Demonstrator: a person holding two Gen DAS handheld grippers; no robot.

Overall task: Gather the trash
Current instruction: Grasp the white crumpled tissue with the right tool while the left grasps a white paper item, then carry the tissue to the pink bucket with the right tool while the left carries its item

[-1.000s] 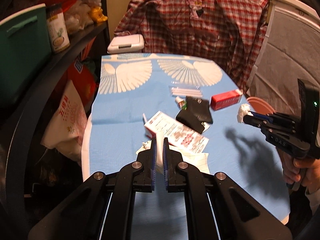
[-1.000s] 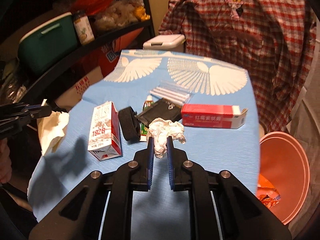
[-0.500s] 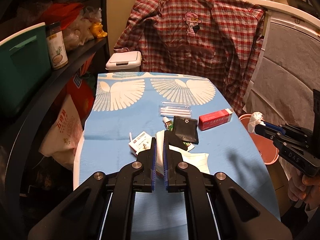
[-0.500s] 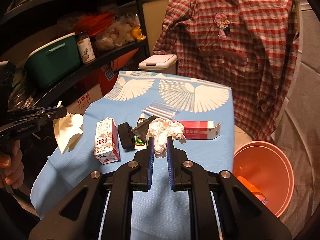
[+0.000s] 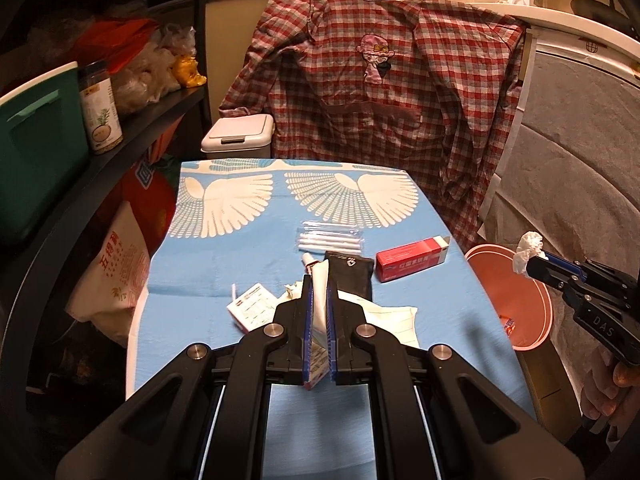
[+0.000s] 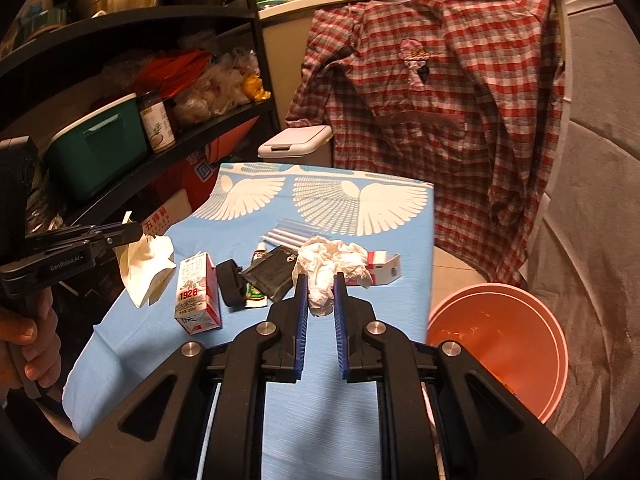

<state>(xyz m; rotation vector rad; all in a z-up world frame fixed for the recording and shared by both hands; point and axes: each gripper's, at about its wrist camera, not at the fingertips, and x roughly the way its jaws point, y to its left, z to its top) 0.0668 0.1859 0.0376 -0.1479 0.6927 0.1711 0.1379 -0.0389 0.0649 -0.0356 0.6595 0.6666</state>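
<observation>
Trash sits in both grippers. The left gripper (image 5: pixel 319 280) is pinched tight on a thin white paper napkin (image 6: pixel 146 270), which hangs down in the air at the left edge of the counter with the blue cloth and white wing shapes (image 5: pixel 224 264). The right gripper (image 6: pixel 321 280) is squeezing a crumpled white tissue ball (image 6: pixel 330 264) and holds it up over the right side of the counter, near the round orange plastic bin (image 6: pixel 500 344) that stands on the floor beside the counter. A little bit of trash lies inside the bin.

On the blue cloth rest a small white and red milk carton (image 6: pixel 197 294), a black pouch (image 5: pixel 350 274), a small white tube with green print (image 6: pixel 258 276), a long red and white box (image 5: pixel 412 258) and a clear pack of white sticks (image 5: pixel 331 238). A red checked shirt (image 5: pixel 380 92) hangs behind the counter, and a white lidded bin (image 5: pixel 239 138) stands at the far end.
</observation>
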